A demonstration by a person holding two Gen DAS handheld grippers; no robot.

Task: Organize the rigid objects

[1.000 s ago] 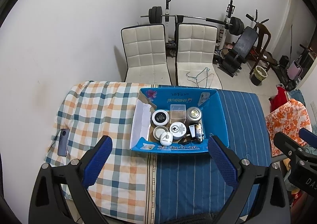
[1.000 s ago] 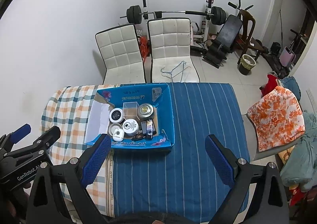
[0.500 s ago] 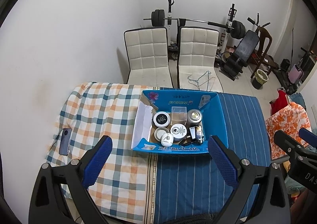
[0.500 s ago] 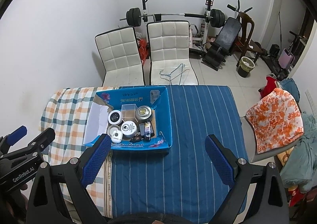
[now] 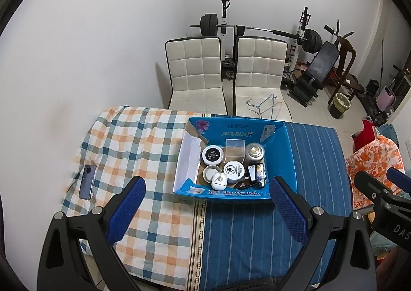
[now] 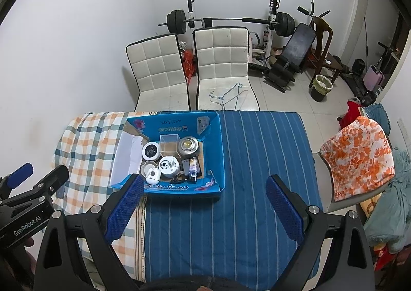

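Up close, the left gripper [image 5: 206, 207] and right gripper [image 6: 204, 205] both hang spread wide and empty above the table [image 6: 257, 214]; beyond their tips sits the blue box [image 5: 289, 160] of small jars [image 5: 233, 171], well apart from either.

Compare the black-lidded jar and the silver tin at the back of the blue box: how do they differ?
The black-lidded jar has a flat black top with a white rim and sits left of the clear cube. The silver tin is shiny metal with a gold centre, stands taller, and sits right of the cube. Both are round, upright and inside the blue box.
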